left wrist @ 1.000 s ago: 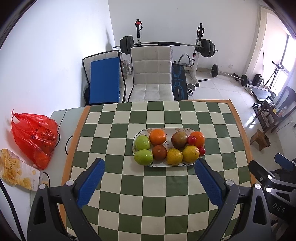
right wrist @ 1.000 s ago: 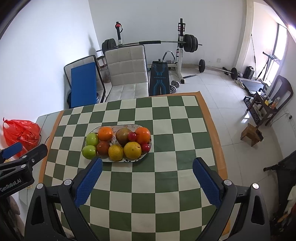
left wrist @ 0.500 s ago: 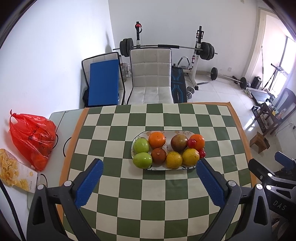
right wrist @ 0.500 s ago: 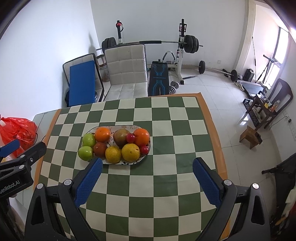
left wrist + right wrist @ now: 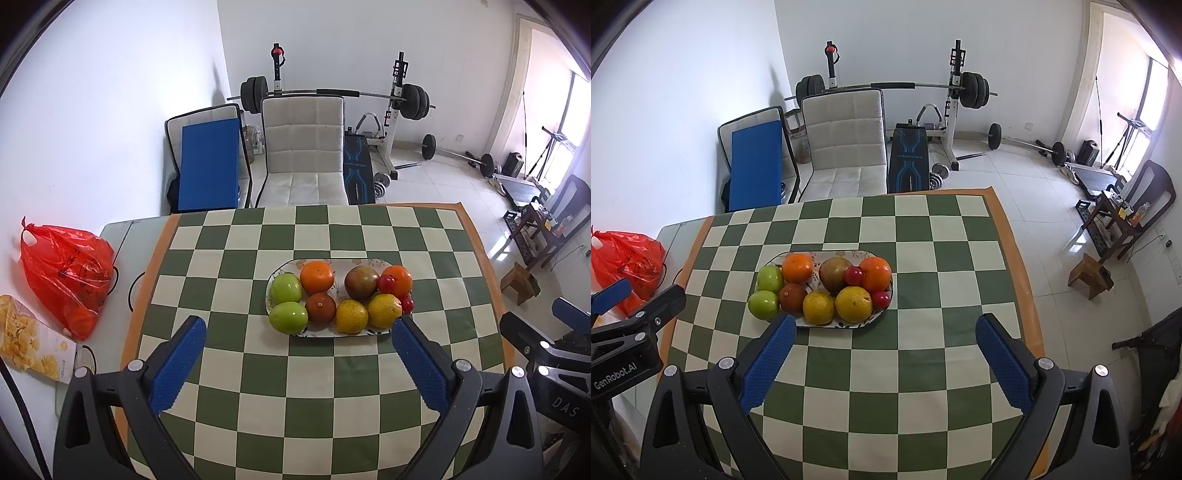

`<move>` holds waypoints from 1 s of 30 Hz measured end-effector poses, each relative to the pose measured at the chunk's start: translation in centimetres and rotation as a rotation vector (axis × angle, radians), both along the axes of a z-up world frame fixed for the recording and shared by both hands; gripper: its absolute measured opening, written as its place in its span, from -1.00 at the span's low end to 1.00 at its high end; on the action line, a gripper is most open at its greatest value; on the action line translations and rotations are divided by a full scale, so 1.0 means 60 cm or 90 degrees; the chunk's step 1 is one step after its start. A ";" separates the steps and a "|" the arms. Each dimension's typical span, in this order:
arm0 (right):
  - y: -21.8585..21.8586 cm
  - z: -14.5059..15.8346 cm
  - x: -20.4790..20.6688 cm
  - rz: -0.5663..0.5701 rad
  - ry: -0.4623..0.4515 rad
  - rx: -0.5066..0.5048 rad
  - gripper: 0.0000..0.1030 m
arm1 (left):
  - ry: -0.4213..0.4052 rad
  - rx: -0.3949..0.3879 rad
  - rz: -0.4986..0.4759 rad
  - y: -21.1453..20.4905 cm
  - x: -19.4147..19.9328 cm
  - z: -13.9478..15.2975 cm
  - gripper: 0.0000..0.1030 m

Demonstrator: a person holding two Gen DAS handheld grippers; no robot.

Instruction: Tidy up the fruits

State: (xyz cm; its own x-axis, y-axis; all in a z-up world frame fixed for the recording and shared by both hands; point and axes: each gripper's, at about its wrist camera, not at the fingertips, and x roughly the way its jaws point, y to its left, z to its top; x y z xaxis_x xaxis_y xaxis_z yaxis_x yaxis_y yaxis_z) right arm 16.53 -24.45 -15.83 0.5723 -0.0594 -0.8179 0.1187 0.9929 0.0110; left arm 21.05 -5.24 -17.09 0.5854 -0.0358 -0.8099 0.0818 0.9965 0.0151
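An oval white plate [image 5: 365,333] [image 5: 846,326] sits mid-table on the green-and-white checked cloth [image 5: 317,373]. It holds two green apples [image 5: 288,317], oranges [image 5: 317,276], a brown-red fruit [image 5: 360,283], yellow citrus [image 5: 384,311] and small red fruits [image 5: 386,283]. My left gripper [image 5: 295,363] is open and empty, held above the table on the near side of the plate. My right gripper [image 5: 884,360] is open and empty, near side and right of the plate. Each gripper shows at the edge of the other's view.
A red plastic bag [image 5: 66,273] and a snack packet [image 5: 29,343] lie on the bare table strip left of the cloth. A white chair [image 5: 303,151] and blue pad [image 5: 208,166] stand behind the table. A weight bench [image 5: 908,158] stands on the floor beyond.
Both grippers have drawn back and risen slightly, so the plate sits a little farther from the fingertips. Both stay open and the fruits have not moved.
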 end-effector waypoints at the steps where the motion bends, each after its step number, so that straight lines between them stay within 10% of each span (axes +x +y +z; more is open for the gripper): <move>1: -0.001 0.000 0.000 0.000 0.000 0.001 0.94 | 0.000 -0.001 0.000 0.002 -0.003 -0.001 1.00; 30: 0.005 0.007 -0.009 0.000 0.003 0.002 0.94 | 0.002 -0.001 -0.007 -0.001 -0.016 -0.007 1.00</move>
State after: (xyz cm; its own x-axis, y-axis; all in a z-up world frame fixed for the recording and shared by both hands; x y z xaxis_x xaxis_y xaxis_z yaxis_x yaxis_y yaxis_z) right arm 15.97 -24.16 -15.38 0.5685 -0.0563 -0.8208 0.1185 0.9929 0.0140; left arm 20.07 -5.28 -17.52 0.5819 -0.0435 -0.8121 0.0931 0.9956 0.0134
